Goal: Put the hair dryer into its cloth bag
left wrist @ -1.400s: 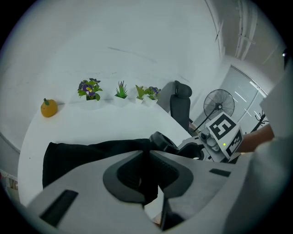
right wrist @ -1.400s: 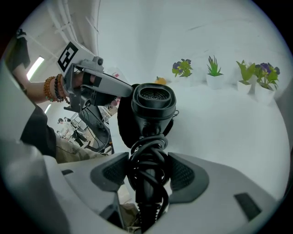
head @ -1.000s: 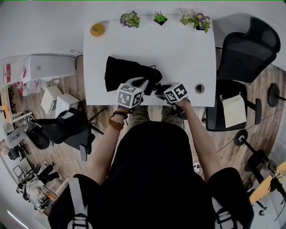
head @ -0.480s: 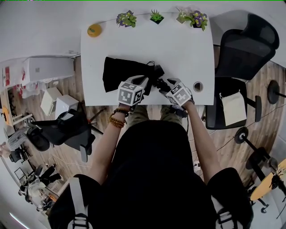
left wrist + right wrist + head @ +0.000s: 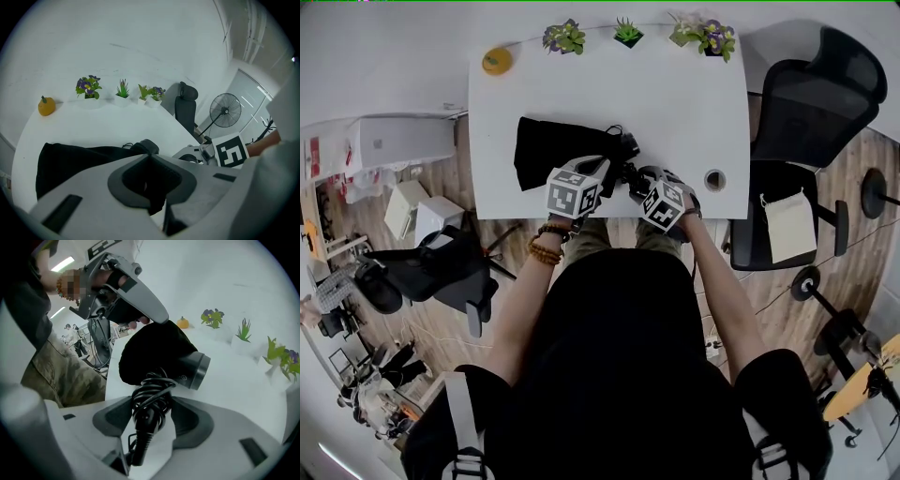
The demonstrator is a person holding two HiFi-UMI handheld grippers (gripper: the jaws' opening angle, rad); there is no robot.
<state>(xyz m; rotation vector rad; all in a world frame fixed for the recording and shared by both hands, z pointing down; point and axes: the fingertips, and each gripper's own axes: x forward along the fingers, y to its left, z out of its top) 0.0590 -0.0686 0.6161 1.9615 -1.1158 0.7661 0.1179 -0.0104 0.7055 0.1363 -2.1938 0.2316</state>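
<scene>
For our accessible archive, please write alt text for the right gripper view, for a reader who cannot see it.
The right gripper is closing its tongs on the hair dryer's coiled black cord, which fills the gap between them. Beyond, the hair dryer lies on the white table, partly inside the black cloth bag, whose edge the left gripper pinches.

The white table is seen from steeply overhead in the head view. The left gripper view is set low and close behind the cloth bag, facing the potted plants. The right gripper view is held close upon the hair dryer. These three things are shared by every view.
</scene>
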